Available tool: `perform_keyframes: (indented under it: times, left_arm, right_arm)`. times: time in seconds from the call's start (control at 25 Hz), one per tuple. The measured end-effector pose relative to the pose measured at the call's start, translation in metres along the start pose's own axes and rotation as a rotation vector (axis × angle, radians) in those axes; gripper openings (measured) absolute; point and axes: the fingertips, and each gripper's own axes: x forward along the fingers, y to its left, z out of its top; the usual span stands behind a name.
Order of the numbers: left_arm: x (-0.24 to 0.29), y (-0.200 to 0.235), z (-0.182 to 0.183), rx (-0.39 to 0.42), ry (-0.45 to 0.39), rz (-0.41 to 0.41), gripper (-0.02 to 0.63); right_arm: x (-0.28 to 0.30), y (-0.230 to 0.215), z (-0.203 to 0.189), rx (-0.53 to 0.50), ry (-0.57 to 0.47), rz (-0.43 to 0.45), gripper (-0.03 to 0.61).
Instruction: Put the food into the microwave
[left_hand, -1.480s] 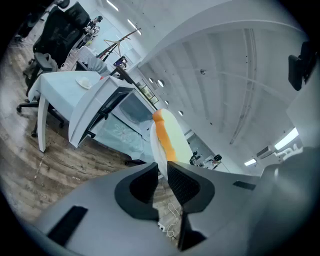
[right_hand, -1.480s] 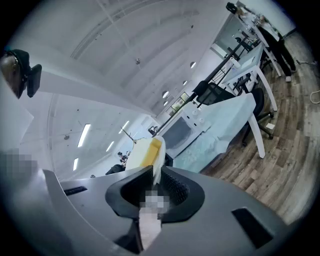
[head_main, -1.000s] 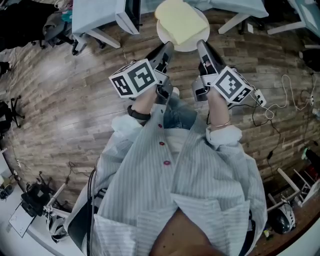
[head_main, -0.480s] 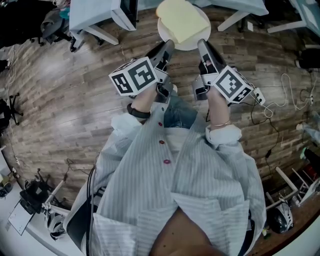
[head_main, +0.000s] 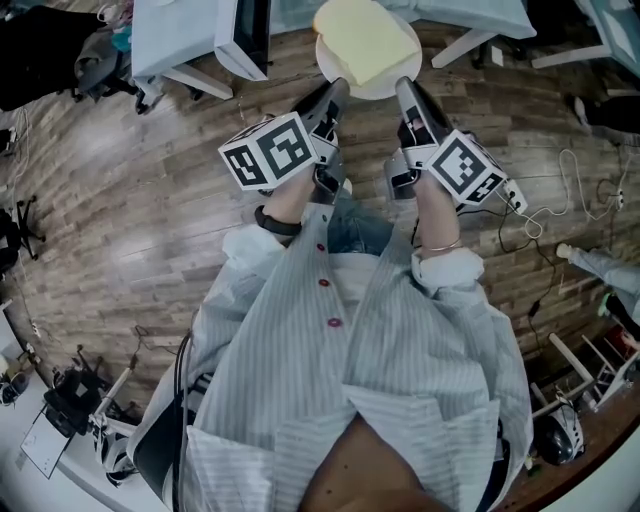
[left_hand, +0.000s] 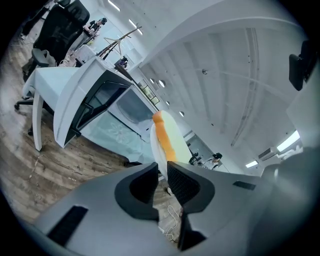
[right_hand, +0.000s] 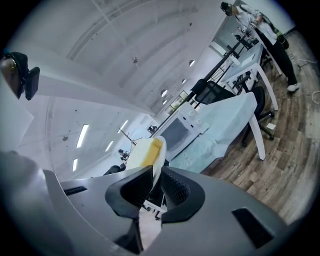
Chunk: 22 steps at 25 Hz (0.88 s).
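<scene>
Left gripper (head_main: 337, 90) and right gripper (head_main: 404, 88) are each clenched on the near rim of a round white plate (head_main: 372, 92), one at either side, presumably so that the load is kept level in carrying. Ribbed black pads are pressed on the smooth, thin rim. A soft, pale-yellow bread slice (head_main: 365, 38) with an orange crust is borne on the plate. Beyond, a boxy white microwave (left_hand: 122, 107) is seen on a cloth-covered table (left_hand: 50, 82), door open, not yet reached.

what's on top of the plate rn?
One pale yellow bread-like slab lies on the white plate. It covers most of the plate, so anything under it can't be seen; only the near rim shows.
</scene>
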Motion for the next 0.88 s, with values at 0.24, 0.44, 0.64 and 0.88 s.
perform_keyframes:
  times: [0.24,0.44,0.64,0.88]
  left_arm:
    - [0.028,0.010,0.025,-0.005,0.013,-0.007,0.061]
    - [0.054,0.022,0.046,-0.007,0.029,-0.010,0.061]
    - [0.082,0.025,0.061,-0.007,0.047,-0.031,0.061]
    - [0.108,0.027,0.071,-0.001,0.067,-0.055,0.061]
  right_arm:
    - [0.032,-0.006,0.018,0.004,-0.010,-0.013,0.069]
    - [0.061,-0.015,0.034,0.006,-0.016,-0.030,0.069]
    - [0.081,-0.027,0.050,0.008,-0.035,-0.053,0.069]
    - [0.096,-0.037,0.068,0.004,-0.063,-0.076,0.069]
